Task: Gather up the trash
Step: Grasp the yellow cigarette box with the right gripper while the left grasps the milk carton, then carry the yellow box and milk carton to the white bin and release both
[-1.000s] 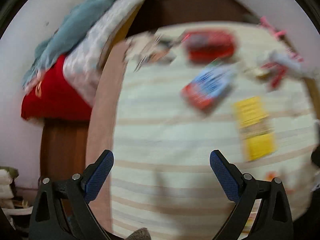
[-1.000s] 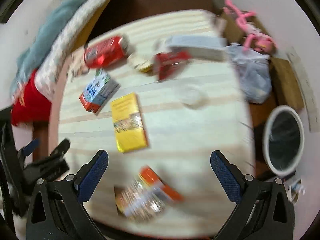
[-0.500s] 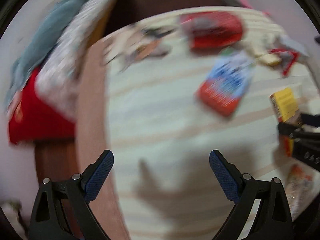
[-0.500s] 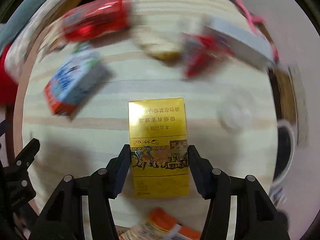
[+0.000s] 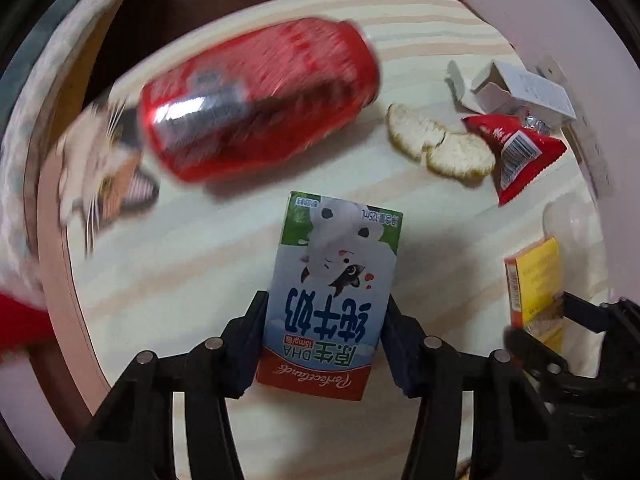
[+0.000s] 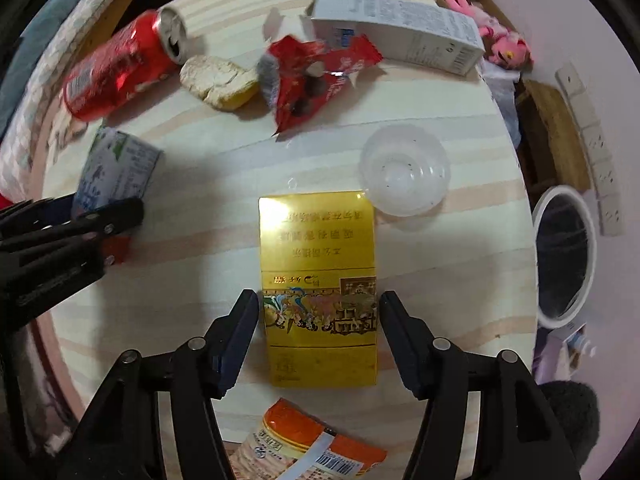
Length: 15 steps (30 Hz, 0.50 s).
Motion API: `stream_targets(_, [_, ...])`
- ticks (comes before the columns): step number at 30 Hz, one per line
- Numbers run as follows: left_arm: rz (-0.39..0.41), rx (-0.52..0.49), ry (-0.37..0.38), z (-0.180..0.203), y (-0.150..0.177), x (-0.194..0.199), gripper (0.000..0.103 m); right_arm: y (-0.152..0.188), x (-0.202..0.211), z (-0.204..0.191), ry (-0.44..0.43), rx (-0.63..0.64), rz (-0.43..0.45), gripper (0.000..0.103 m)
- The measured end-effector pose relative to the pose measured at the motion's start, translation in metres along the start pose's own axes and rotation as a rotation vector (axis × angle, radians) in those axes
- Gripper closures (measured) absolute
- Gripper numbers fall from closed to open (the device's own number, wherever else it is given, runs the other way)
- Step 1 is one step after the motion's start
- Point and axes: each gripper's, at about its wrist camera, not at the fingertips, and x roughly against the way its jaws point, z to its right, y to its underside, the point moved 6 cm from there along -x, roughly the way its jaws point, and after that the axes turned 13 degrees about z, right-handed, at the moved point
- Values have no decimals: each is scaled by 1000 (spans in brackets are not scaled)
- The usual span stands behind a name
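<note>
Here the left claw (image 5: 324,328) clamps the light, crushable milk carton (image 5: 334,280) across its side panels, while the right claw (image 6: 318,320) brackets the stiff yellow cigarette pack (image 6: 318,280), contact uncertain.

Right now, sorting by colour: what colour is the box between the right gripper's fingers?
Yellow-gold box, clearest in the right wrist view.

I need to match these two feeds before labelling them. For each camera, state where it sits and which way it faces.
Left wrist: mounted behind the left gripper, looking forward and down at the pale striped wooden table; its fingers flank the blue-and-white milk carton.
Right wrist: mounted behind the right gripper, looking forward and down; its fingers flank the flat yellow cardboard box.
Shared: both show the red drink can, carton, yellow box and each other's gripper.
</note>
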Motion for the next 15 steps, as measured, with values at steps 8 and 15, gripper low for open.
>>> stream_targets(8, [-12,293,-89,-43,97,32,54,30,11,-43,-20,218,28,45])
stream_targets(15, [62,277,-129,-43,128,44,50,46,14,-60,-16,289,28,45])
